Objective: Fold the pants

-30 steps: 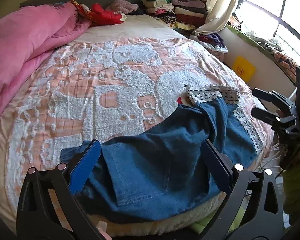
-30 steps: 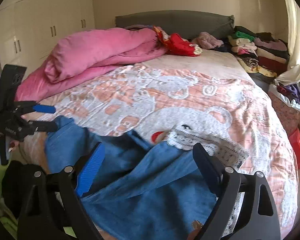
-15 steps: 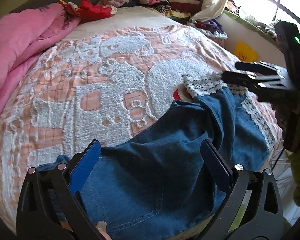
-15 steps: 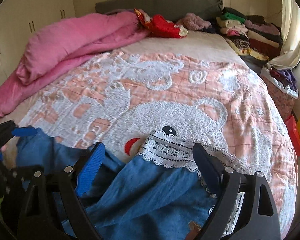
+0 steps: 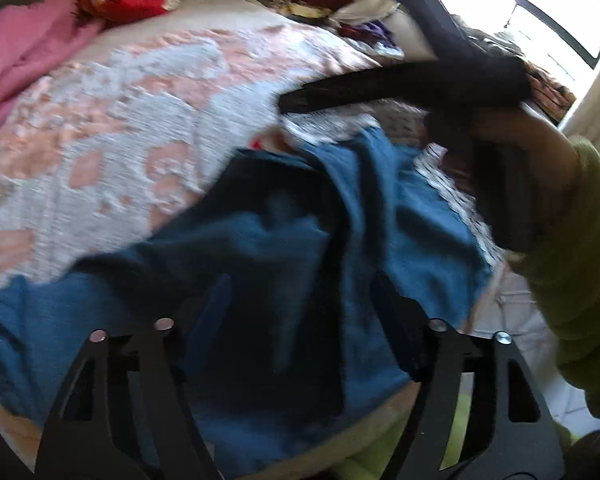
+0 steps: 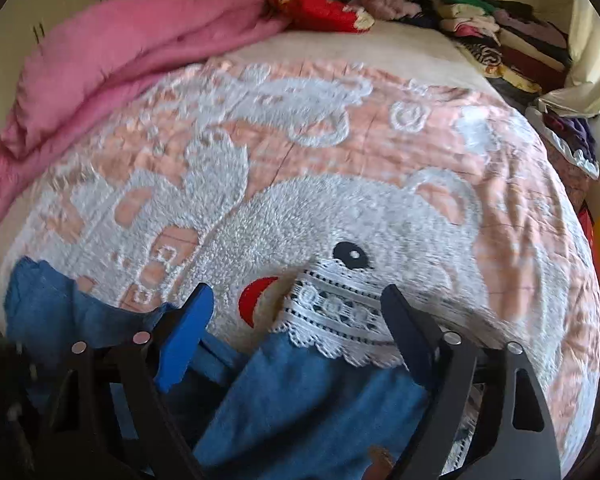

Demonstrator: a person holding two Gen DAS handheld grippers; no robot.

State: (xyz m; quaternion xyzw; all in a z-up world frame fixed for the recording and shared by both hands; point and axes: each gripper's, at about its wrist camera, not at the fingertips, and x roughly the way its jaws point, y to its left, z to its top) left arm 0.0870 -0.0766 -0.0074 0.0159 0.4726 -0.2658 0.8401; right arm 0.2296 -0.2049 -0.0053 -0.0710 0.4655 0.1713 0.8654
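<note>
We logged the pants (image 5: 300, 248) low-centre in L wrist view: blue denim, crumpled, lying on the bed (image 6: 380, 152) near its front edge, one leg running up-right to a white lace hem (image 6: 332, 320). Not flat yet, w/ folds and a dark ridge across the middle.

L tongs (image 5: 300, 320) sat at bottom of own frame, over the denim bulk. Jaws had just been closing, now partly spread. Cloth lay under and between them, but frame was blurred and we couldn't see pads pressing on it, so we noted no grip.

R tongs (image 6: 296, 340) at bottom-centre of own frame, jaws spread wide, closing only a little. Lace hem sat between the fingers, apart from both pads. In L view the same tongs reached in from the right over the hem, person's hand (image 5: 520, 160) and green sleeve (image 5: 580, 260) behind.

Step, as we judged it: the reach-in before first grasp, i.e. one tool going for the hem end, the other for the bulk near the frame bottom. Fold itself not begun.

Next move prob. needs both tongs down onto cloth and pinched shut, then a pull apart to lay the legs straight before any fold. Lace looked thin and loose; a shallow bite might slip.

Bkgd: pink duvet (image 6: 120, 60) upper left, clothes stack (image 6: 500, 32) upper right.
</note>
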